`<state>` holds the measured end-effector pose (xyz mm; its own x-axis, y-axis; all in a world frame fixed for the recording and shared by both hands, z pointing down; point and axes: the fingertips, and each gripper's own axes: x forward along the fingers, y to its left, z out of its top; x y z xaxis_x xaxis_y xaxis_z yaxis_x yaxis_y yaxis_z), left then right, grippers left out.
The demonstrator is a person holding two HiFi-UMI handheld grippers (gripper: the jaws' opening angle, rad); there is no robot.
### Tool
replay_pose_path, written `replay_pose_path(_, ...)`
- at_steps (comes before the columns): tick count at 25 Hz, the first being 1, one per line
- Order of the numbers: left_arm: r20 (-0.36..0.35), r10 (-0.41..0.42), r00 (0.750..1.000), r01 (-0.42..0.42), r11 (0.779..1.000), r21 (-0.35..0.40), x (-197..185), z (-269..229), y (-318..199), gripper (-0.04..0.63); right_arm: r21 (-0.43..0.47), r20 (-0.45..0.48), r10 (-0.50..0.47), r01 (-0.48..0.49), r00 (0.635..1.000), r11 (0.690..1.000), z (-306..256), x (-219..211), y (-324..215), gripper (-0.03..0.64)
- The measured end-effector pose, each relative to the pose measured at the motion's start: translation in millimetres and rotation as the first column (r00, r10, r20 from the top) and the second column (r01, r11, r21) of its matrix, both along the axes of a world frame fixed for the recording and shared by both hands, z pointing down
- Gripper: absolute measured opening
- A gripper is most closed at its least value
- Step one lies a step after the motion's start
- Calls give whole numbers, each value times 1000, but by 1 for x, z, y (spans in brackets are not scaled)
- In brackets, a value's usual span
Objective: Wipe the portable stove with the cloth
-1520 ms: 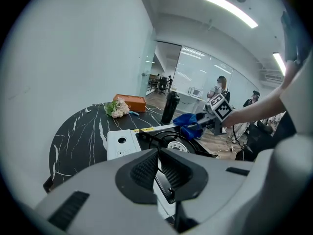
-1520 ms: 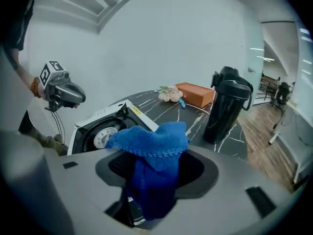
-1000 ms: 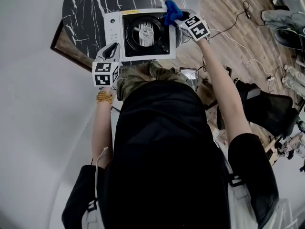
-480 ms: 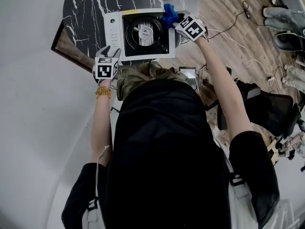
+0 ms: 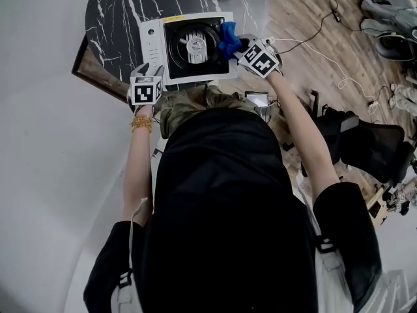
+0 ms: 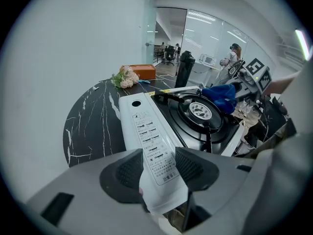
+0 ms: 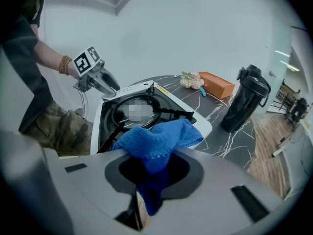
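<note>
The white portable stove (image 5: 151, 44) with its black burner pan stands on the round black marble table (image 5: 117, 18). My left gripper (image 5: 148, 69) sits at the stove's near left corner. Its jaws have just been opening, and now my left gripper (image 6: 159, 168) stands open with the stove's white control panel (image 6: 146, 131) between the pads. My right gripper (image 5: 240, 44) is shut on the blue cloth (image 5: 228, 38), its jaws having just closed tighter on it. The cloth (image 7: 156, 141) hangs bunched over the right side of the stove (image 7: 200, 124).
A black bottle (image 7: 244, 102), an orange box (image 7: 215, 87) and a small bunch of flowers (image 7: 190, 81) stand on the table beyond the stove. Cables (image 5: 326, 57) lie on the wooden floor at the right, with a black office chair (image 5: 371, 149) nearer me.
My left gripper came down onto the stove's near left corner and its jaws opened. My right gripper carried the cloth from the far right corner toward me along the right side.
</note>
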<state>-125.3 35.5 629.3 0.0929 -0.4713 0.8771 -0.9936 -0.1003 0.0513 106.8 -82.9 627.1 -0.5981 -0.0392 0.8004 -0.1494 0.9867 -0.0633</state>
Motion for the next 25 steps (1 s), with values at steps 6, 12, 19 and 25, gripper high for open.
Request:
replay_pose_path(6,10,19,1000,-19,1000,-25,1,-1,0,212,5,-25,-59,59,998,998,-3,13,40,57)
replay_pose_path(12,11,29,1000,-29,999,-30,1,-2,-3,210,-26,-31,-89,88,996,996,-1,21,64,57)
replay_pose_path(19,51,251,967,-245,964,-100,11,-5,-8,184,-136,-115,-59,43,992,990,4,20,66,57)
replay_pose_path(25,23,533,846,-526,840,-136,27,-2,-15,123,-172,-228,34,-74,973,982,9,15,65,57)
